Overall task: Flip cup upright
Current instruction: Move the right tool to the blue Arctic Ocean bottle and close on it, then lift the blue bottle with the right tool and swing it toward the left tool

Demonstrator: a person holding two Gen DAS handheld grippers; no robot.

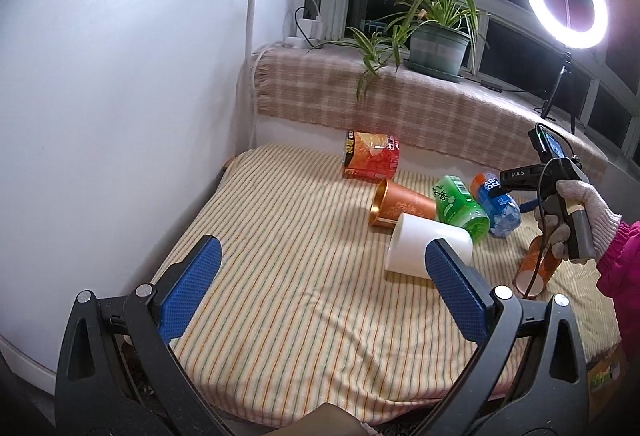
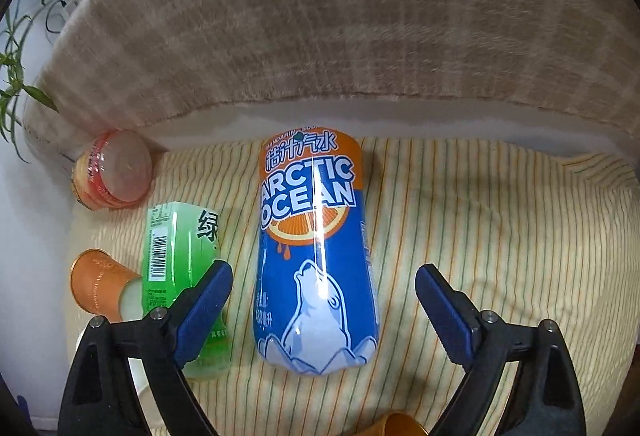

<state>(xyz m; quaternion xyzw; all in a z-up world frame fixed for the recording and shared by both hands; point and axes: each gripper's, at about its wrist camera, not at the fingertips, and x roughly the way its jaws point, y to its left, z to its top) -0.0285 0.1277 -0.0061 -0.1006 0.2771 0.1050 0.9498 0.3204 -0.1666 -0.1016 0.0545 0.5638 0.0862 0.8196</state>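
White cup (image 1: 428, 246) lies on its side on the striped cloth (image 1: 300, 296). Left gripper (image 1: 320, 292) and right gripper (image 2: 324, 312) gape, holding nothing (blue bottle (image 2: 316, 256) between the right fingers).

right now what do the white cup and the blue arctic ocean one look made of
White cup: looks like matte paper or thin plastic, with a plain, even surface and no shine; hard to tell which. Blue Arctic Ocean cup: glossy printed plastic, judging by the bright streak of glare running down its label.
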